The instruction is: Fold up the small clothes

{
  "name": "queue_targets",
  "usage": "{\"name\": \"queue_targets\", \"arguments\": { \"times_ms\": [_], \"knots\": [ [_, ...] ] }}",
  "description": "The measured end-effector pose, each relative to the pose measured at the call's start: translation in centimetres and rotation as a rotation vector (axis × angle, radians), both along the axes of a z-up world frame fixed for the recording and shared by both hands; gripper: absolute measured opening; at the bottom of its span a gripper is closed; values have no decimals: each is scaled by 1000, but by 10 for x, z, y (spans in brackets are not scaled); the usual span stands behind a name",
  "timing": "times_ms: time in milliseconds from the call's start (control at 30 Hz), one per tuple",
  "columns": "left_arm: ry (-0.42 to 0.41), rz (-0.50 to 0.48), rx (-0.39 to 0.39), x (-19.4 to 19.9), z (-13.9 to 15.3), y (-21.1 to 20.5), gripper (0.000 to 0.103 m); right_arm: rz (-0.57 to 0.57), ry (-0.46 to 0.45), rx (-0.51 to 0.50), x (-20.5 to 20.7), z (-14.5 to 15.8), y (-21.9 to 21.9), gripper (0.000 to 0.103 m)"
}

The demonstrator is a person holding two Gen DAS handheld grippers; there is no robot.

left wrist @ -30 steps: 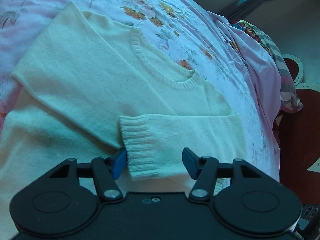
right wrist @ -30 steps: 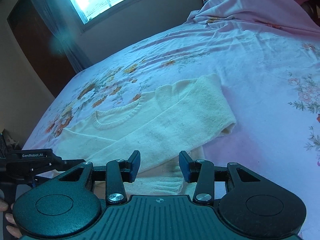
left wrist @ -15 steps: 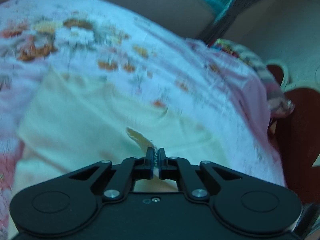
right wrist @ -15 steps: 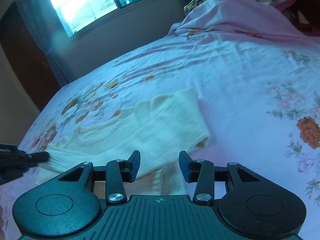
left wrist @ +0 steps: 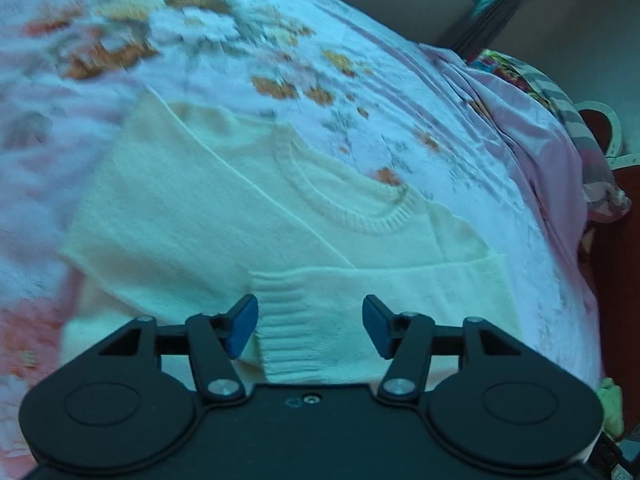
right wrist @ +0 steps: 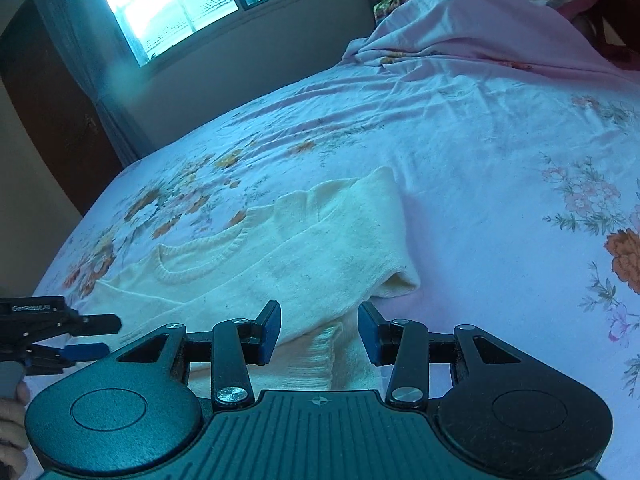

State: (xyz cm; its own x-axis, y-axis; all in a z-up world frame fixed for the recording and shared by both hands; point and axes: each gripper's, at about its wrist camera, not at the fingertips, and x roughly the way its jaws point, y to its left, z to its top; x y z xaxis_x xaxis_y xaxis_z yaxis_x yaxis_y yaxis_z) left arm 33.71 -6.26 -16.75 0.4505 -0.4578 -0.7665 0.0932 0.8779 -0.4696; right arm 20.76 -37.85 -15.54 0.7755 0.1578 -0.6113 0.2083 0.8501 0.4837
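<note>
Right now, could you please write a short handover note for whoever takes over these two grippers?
Left gripper: jaws have just been opening, nothing gripped, over the ribbed cuff.
Right gripper: open, empty, near the sweater's lower edge.
Cream sweater lies flat on the floral bedsheet.
Done: both sleeves folded across the chest.
Left: probably fold the body up into a compact stack.

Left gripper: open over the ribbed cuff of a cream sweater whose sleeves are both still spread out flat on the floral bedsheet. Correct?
Not quite. The left gripper is open over the ribbed cuff of the cream sweater on the floral bedsheet, but the sleeves are not spread out: the left wrist view shows both folded in across the sweater's body. The jaws have just been opening, and the pads are clear of the cuff.
</note>
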Motion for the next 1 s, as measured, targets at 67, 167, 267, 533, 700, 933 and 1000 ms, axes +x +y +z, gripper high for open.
{"name": "queue_targets", "arguments": {
  "times_ms": [67, 167, 267, 533, 700, 933, 1000],
  "knots": [
    [30, 20, 46, -1, -11, -4, 49, -2, 1, 12, 0, -1, -1, 43],
    [21, 27, 30, -6, -20, -3, 48, -3, -3, 15, -1, -1, -2, 43],
    [31, 111, -7, -11, -18, 5, 45, 0, 3, 19, 0, -2, -4, 43],
    [0, 106, -36, -13, -20, -2, 30, -17, 1, 24, -3, -2, -6, 43],
    [-26, 139, -106, -13, -16, -4, 6, -27, -6, -1, -4, 0, -7, 43],
    [-202, 198, -164, -26, 46, 36, 6, -58, -31, -46, 15, 8, -18, 43],
    [-176, 184, -104, -30, 36, 42, 6, -45, -36, -60, 27, 9, -14, 43]
  ]
}}
